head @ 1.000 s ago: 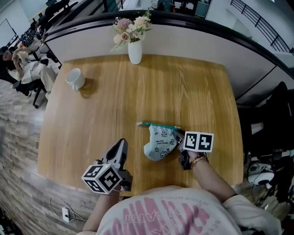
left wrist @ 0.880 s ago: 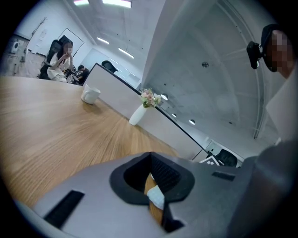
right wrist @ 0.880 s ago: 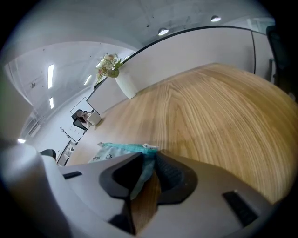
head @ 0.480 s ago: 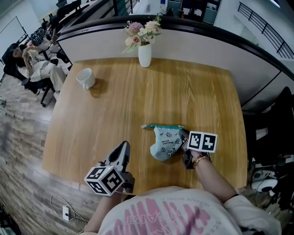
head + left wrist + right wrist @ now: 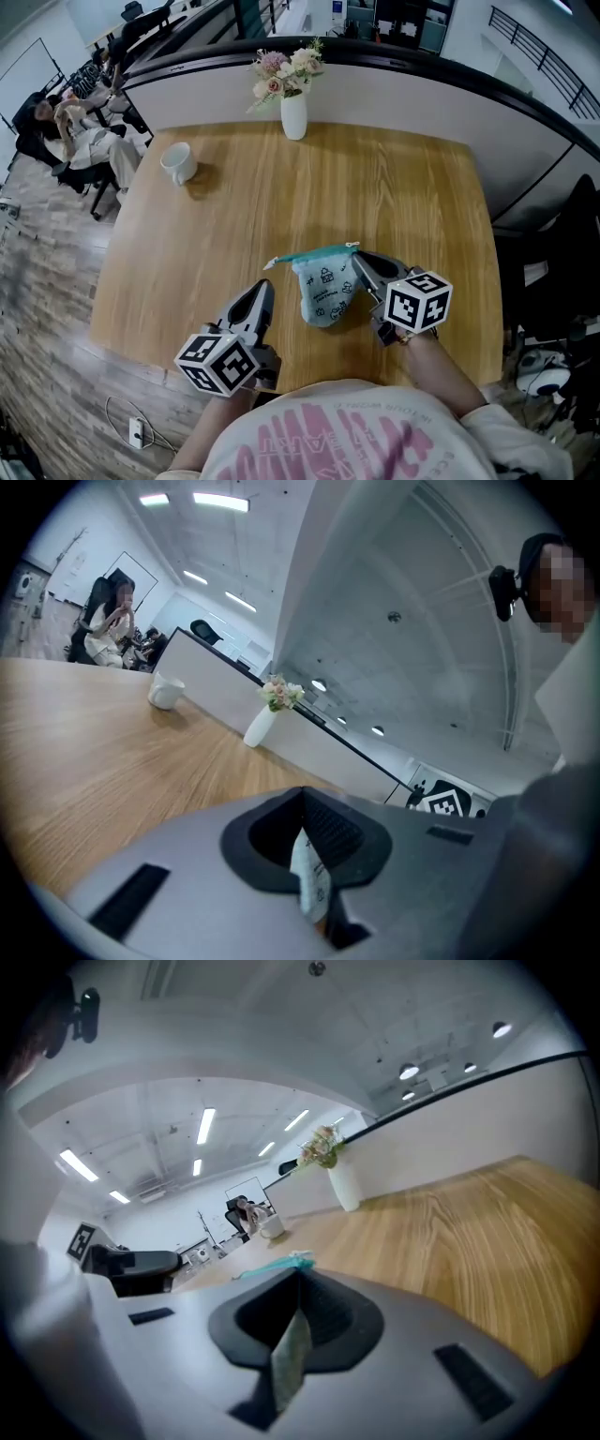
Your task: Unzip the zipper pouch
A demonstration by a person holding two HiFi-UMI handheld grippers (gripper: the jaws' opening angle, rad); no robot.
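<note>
A wooden worktop (image 5: 394, 197) carries a vase of flowers (image 5: 293, 114) and a white mug (image 5: 177, 163) in an open office. The right tool (image 5: 361, 265) has just been closing and pinches the right end of the zipper pouch (image 5: 323, 291), near the worktop's front edge. The left tool (image 5: 262, 292) is pressed together, just beside the pouch.

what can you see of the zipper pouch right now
The zipper pouch is a small, soft fabric bag, pale with dark doodle prints and a teal zipper along its top edge. The right gripper, whose jaws have just been closing, pinches its top right corner, so it hangs tilted over the wooden table.
</note>
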